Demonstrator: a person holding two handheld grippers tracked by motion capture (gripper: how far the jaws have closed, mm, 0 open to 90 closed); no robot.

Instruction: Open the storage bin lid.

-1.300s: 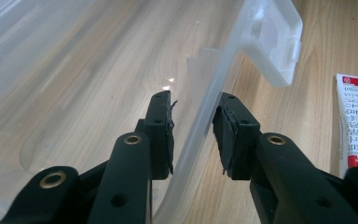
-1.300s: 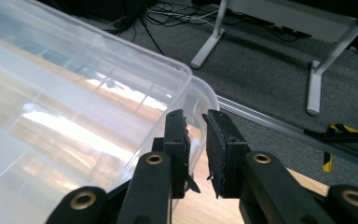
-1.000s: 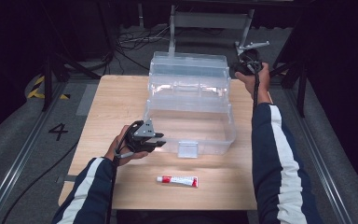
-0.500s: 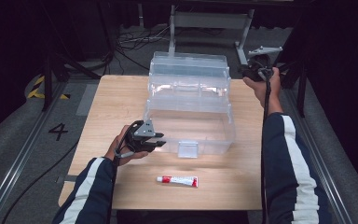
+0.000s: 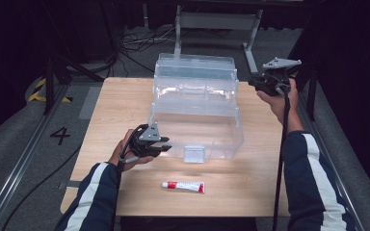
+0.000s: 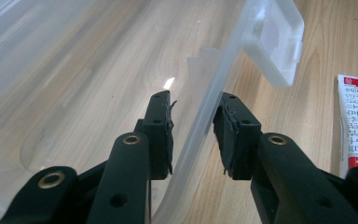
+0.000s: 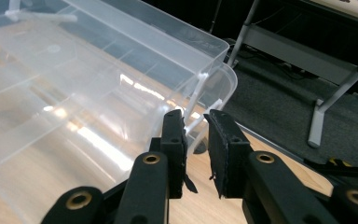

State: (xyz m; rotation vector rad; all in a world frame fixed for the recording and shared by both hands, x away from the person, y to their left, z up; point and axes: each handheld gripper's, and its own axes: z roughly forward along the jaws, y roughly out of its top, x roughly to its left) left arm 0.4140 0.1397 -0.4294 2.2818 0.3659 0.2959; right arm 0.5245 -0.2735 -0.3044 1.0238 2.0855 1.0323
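A clear plastic tiered box stands open in the middle of the wooden table. My left gripper is at the box's front left corner. In the left gripper view its jaws straddle the thin front wall, one pad inside and one outside, shut on it. The box's latch flap hangs just beyond. My right gripper hovers off the box's right rear side. Its jaws stand a narrow gap apart with nothing between them, pointing at the upper trays.
A red and white tube lies on the table in front of the box, also to the right of my left jaws. A metal stand and floor cables sit behind the table.
My right gripper has drawn away from the box's right rear corner, moving right and slightly up. The left gripper and the box have stayed put.
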